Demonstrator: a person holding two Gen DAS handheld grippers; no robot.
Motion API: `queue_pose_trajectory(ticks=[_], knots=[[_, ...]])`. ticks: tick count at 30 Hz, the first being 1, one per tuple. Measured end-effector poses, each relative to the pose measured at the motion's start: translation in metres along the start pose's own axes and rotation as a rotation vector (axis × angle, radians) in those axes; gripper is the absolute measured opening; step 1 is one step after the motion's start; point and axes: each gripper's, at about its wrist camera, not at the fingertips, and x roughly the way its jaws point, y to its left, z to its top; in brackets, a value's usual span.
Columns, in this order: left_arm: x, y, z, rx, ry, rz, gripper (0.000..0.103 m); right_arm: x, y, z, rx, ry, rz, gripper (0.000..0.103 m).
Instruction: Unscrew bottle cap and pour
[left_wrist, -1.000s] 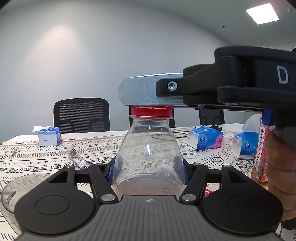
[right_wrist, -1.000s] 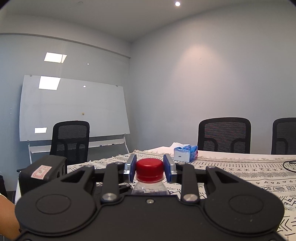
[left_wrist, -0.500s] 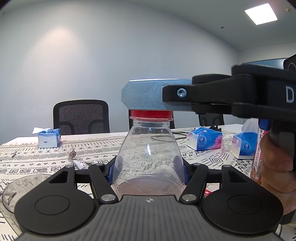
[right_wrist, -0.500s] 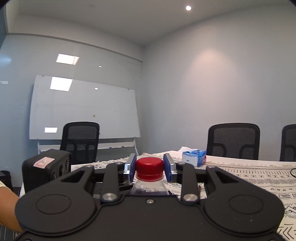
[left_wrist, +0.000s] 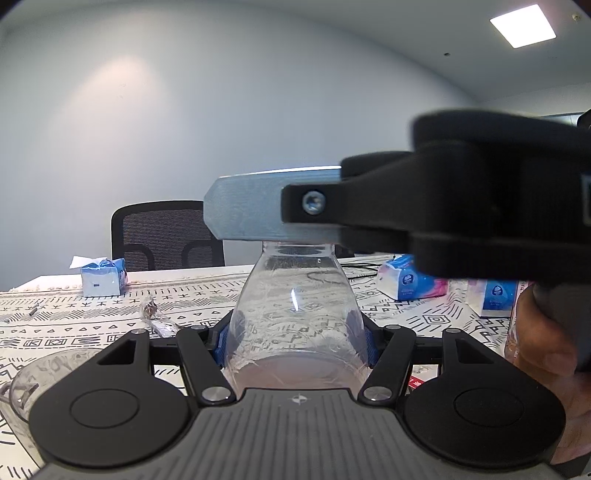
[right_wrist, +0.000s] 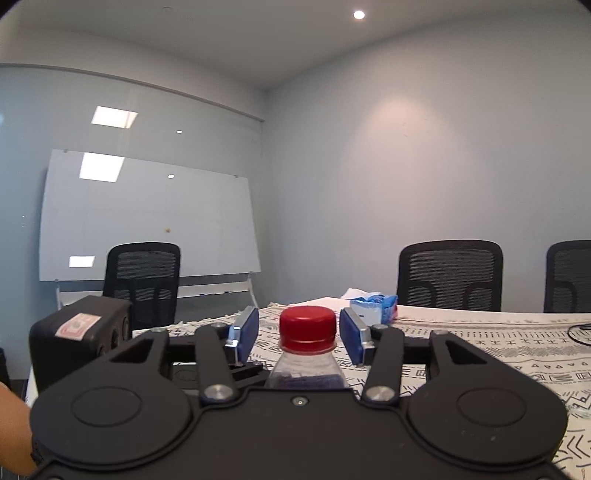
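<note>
A clear plastic bottle with a little pinkish liquid stands upright, and my left gripper is shut on its wide body. In the left wrist view the silver finger of my right gripper crosses over the bottle's top and hides the cap. From the right wrist view the red cap sits on the neck between the blue pads. My right gripper is open, with a gap on each side of the cap. A hand holds the right gripper at the far right.
The table wears a black-and-white patterned cloth. A clear glass bowl sits at the lower left. Tissue boxes stand further back, with a crumpled wrapper nearer. Black chairs and a whiteboard line the room.
My right gripper's pads have spread apart and let go of the red cap. In the left wrist view its finger now covers the cap. The left gripper and bottle have stayed put.
</note>
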Motion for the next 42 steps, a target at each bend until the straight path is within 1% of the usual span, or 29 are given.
queue_pose_trajectory(ticks=[5,7,9,13,17,18,21,32,36,39,42], knots=[[0.000,0.001,0.000,-0.001,0.002,0.000,0.060,0.005,-0.001,-0.002,0.042,0.023,-0.083,0.055],[0.000,0.001,0.001,-0.001,0.002,-0.001,0.060,0.008,-0.003,-0.004,0.056,0.033,-0.093,0.054],[0.000,0.001,0.001,-0.002,0.002,-0.001,0.060,0.008,-0.004,-0.005,0.062,0.034,-0.091,0.052],[0.014,0.004,0.004,-0.005,0.005,0.008,0.060,0.008,-0.002,-0.006,0.049,0.027,-0.093,0.051],[0.017,0.006,0.003,-0.002,0.005,0.004,0.060,0.006,-0.003,-0.008,0.047,0.021,-0.072,0.037],[0.017,0.007,0.003,-0.002,0.005,0.003,0.060,0.006,-0.003,-0.009,0.043,0.020,-0.067,0.036],[0.018,0.009,0.003,-0.007,0.005,0.000,0.060,0.006,-0.003,-0.009,0.030,0.020,-0.056,0.035],[0.026,0.015,0.002,-0.003,-0.002,-0.008,0.060,0.002,-0.011,-0.007,0.045,0.026,-0.029,0.036],[0.028,0.016,0.002,0.000,-0.005,-0.007,0.060,0.001,-0.011,-0.006,0.054,0.029,-0.029,0.039],[0.031,0.016,0.001,0.006,-0.001,-0.003,0.060,0.002,-0.011,-0.005,0.057,0.031,-0.028,0.045],[0.034,0.017,0.001,0.008,-0.001,-0.001,0.060,0.005,-0.010,-0.005,0.058,0.034,-0.031,0.045]])
